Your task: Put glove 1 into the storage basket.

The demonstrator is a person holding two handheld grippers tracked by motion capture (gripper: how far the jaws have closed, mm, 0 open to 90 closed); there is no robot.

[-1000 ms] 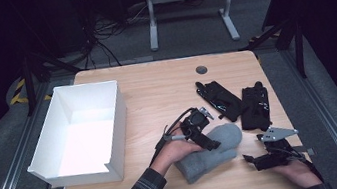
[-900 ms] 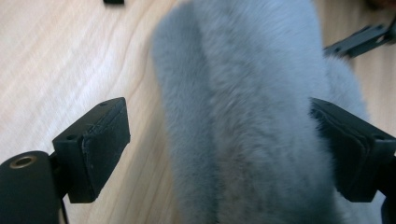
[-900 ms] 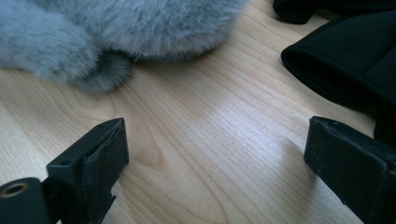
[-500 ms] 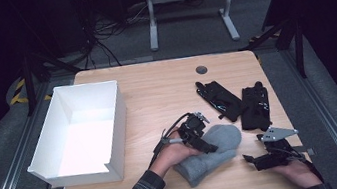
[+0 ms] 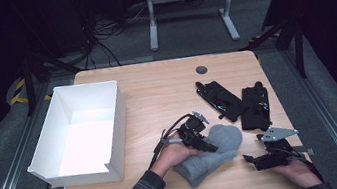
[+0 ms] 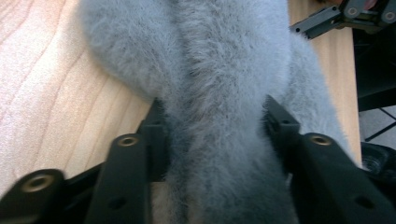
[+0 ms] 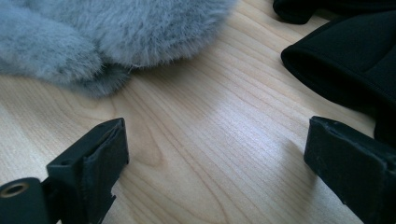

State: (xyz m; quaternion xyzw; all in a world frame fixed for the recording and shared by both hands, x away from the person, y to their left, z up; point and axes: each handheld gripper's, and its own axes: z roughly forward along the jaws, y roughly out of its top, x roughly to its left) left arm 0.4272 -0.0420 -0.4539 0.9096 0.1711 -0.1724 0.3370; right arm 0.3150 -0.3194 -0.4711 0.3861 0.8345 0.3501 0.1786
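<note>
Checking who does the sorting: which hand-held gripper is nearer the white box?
Left. The left hand-held gripper sits beside the white box; the right hand-held gripper lies farther away.

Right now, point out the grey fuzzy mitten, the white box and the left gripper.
grey fuzzy mitten (image 5: 224,139): high view, on its rounded far end.
white box (image 5: 116,125): high view, on its right wall.
left gripper (image 6: 212,119): left gripper view, midway between its fingers, which pinch the mitten.

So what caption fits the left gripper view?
Left gripper pinching a fluffy grey mitten on the wooden table.
</note>
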